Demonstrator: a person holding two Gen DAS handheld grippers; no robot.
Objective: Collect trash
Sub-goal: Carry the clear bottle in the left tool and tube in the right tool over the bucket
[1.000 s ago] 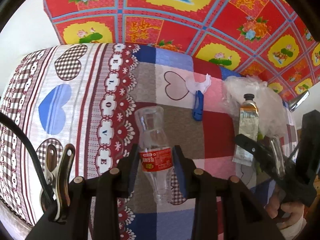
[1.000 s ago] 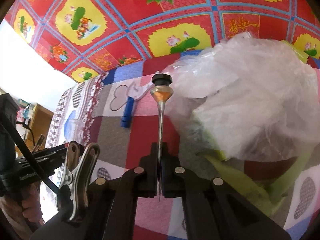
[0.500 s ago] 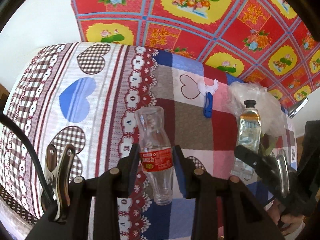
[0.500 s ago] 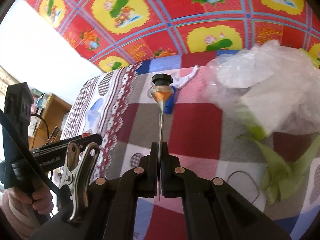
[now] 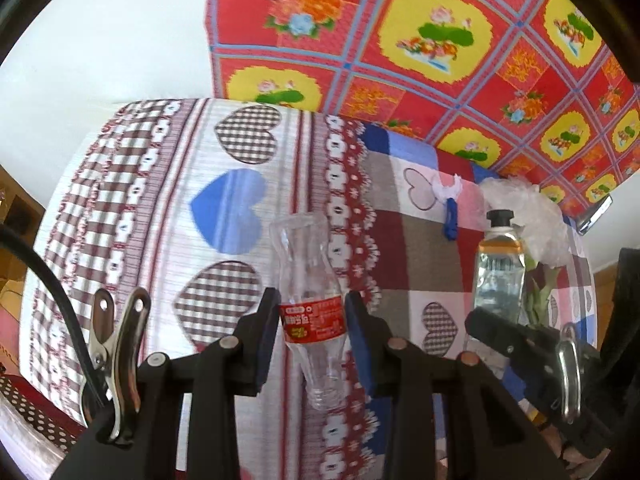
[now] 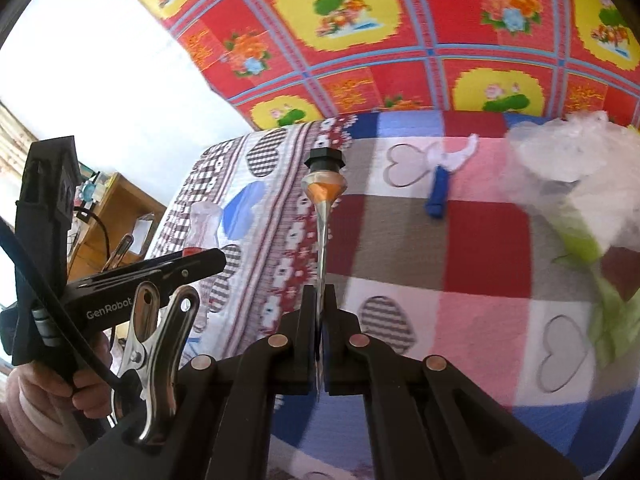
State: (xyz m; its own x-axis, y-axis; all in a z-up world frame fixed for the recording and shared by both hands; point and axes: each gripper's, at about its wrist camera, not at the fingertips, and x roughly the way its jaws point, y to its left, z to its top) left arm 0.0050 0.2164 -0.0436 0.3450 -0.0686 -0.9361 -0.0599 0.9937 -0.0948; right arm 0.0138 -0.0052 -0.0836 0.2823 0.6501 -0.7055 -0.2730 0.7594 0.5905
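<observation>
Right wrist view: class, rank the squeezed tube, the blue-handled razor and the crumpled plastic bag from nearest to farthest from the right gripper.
1. Squeezed tube: clamped in the right gripper, cap pointing away.
2. Blue-handled razor: on the cloth, beyond and right.
3. Crumpled plastic bag: far right; nearly level with the razor, so a close call.

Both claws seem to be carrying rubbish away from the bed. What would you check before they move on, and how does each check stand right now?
1. Left gripper clamps the plastic bottle: ok.
2. Right gripper pinches the flat end of the tube: ok.
3. Tube cap on: ok.
4. Bottle cap on: cannot tell.
5. Trash left on the bed cover: not ok; crumpled plastic bag and blue-handled item remain.
6. A bin within reach: cannot tell, none in view.
</observation>
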